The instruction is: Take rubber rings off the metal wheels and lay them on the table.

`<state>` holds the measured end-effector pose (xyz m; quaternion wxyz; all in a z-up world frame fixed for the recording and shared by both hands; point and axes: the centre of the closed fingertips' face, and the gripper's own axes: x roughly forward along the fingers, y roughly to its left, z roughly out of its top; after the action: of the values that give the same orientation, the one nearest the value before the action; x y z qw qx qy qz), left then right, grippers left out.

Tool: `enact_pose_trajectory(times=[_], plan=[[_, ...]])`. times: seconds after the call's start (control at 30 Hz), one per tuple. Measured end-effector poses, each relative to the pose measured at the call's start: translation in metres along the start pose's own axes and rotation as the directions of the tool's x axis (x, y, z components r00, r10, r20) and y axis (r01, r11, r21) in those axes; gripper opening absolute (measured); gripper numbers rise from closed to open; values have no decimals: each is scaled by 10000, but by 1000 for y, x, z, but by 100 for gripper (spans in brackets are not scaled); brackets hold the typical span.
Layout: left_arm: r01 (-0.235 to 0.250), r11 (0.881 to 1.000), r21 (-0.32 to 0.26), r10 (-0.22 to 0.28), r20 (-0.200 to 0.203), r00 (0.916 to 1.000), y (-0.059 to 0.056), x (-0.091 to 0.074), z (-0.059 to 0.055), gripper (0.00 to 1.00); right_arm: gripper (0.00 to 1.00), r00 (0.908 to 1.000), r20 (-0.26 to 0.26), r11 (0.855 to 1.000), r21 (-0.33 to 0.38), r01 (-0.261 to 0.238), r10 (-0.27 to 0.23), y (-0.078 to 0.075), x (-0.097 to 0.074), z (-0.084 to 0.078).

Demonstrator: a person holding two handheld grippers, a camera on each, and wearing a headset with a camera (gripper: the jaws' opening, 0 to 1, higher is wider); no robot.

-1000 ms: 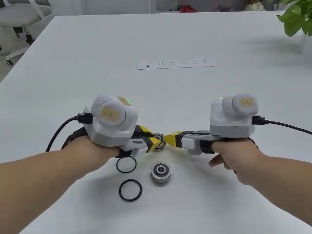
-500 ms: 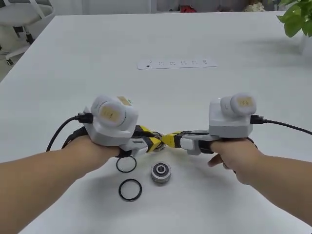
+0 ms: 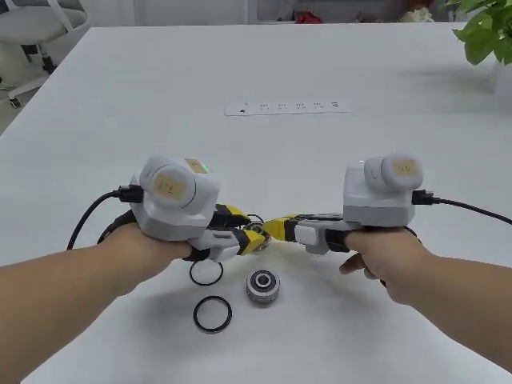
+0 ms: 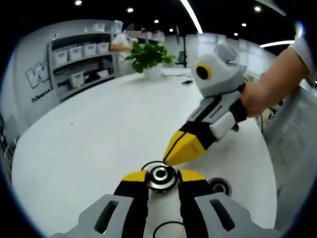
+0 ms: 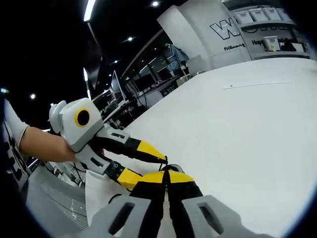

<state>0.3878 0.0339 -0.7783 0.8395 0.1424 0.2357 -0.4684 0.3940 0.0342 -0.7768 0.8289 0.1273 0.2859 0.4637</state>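
My left gripper (image 3: 248, 229) (image 4: 162, 176) is shut on a small metal wheel (image 3: 256, 234) (image 4: 161, 178), held just above the white table (image 3: 336, 160). A thin black rubber ring (image 4: 151, 165) sits around that wheel. My right gripper (image 3: 272, 230) (image 5: 167, 177) comes in from the right, jaws pressed together on the ring's edge. In the left gripper view its yellow tip (image 4: 173, 156) touches the wheel's rim. On the table near me lie two loose rubber rings (image 3: 206, 272) (image 3: 212, 314) and a bare metal wheel (image 3: 262, 286) (image 4: 218, 186).
A white power strip (image 3: 288, 106) lies farther back on the table. A green plant (image 3: 484, 32) stands at the far right corner, and an office chair (image 3: 32, 28) is off the table's far left. Black cables trail from both grippers.
My left gripper has shifted slightly left with the wheel, so the wheel shows more between the two tips. The rings and the bare wheel on the table have not moved.
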Motion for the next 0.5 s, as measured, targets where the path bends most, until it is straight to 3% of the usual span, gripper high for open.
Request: enact_pose_trajectory(times=[0.17,0.5], plan=[[120,9999,-72,-117,387,9992,-2,-11,11,29,0,9998,164,10000,66,-70,69,5,-3,7],[196,9998,-39,-192,847,9962,-3,-31,20,37,0,9989,366,9996,70,-283,280,10,-6,18]])
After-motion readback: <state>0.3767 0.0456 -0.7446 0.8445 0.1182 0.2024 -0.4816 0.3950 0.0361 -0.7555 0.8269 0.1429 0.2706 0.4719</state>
